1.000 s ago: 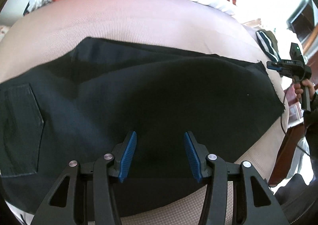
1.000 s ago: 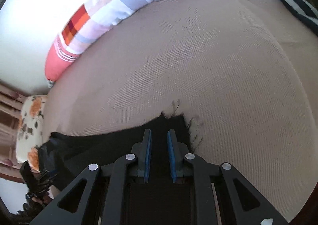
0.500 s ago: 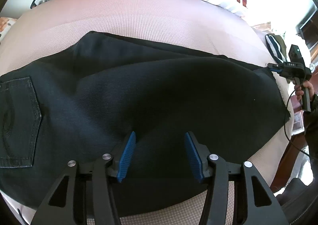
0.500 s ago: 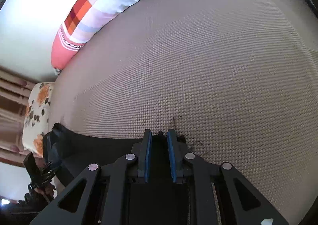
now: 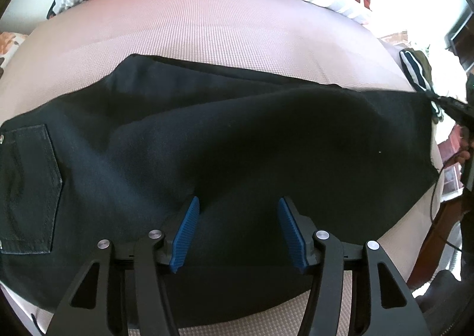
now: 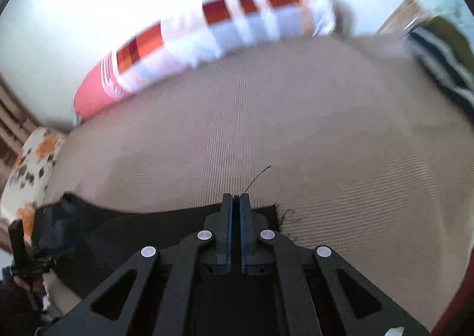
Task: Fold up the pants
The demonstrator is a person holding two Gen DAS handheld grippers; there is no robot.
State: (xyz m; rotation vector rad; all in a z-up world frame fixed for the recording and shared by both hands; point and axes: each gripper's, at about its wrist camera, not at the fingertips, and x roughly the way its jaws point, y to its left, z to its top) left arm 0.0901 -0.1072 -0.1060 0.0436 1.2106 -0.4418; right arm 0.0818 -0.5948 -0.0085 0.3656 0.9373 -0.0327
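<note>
The right wrist view is smeared: the checked bolster (image 6: pixel 207 36) and the striped cloth (image 6: pixel 441 63) at the bed's far edge blur. The pants (image 5: pixel 237 140) run off the left wrist view's left side, waistband unseen. The right gripper (image 5: pixel 462 116) is cropped at that view's right edge.

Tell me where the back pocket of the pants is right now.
The back pocket sits at the far left edge of the left wrist view, on the dark pants spread over the beige bed, left of the open left gripper.
</note>
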